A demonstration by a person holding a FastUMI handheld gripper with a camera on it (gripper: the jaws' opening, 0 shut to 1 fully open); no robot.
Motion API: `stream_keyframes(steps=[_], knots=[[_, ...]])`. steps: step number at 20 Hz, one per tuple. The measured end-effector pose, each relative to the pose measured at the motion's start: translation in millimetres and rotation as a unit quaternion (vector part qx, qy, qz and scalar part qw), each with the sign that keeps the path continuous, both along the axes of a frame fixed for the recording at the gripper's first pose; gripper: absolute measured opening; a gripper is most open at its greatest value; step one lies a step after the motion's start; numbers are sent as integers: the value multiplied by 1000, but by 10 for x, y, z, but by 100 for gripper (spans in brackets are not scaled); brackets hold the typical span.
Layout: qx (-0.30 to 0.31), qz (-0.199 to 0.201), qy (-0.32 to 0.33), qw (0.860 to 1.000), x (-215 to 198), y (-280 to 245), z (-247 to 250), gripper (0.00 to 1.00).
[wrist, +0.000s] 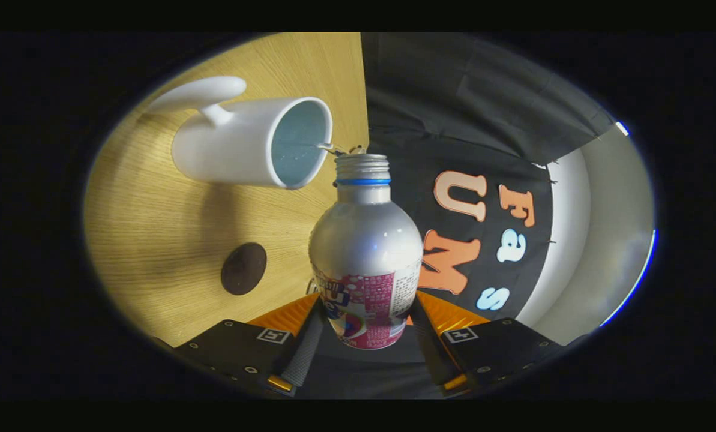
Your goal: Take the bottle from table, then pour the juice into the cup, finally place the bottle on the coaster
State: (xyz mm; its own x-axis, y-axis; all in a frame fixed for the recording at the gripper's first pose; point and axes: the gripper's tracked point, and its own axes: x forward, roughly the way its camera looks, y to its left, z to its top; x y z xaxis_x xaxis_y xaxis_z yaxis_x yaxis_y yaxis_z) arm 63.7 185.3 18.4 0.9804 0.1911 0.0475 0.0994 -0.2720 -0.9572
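Note:
My gripper (365,327) is shut on a silver bottle (365,240) with a pink label and a blue neck ring, both fingers pressing its lower body. The view is rolled sideways, so the bottle lies tilted over the wooden table (153,240). Its open threaded mouth sits just at the rim of a white mug (243,144) with a pale blue inside. A thin stream of liquid runs from the mouth into the mug. A round dark brown coaster (244,268) lies flat on the table, beside the bottle and nearer the fingers than the mug.
The table's far edge runs right behind the mug and the bottle's mouth, against the black cloth wall (472,108). A pale wall panel (598,240) lies beyond the cloth.

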Motion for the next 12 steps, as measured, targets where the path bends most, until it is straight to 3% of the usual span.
stream_keyframes(steps=[12], knots=[[-8, 0, 13, 1000, -3, 17, -62, 77]])
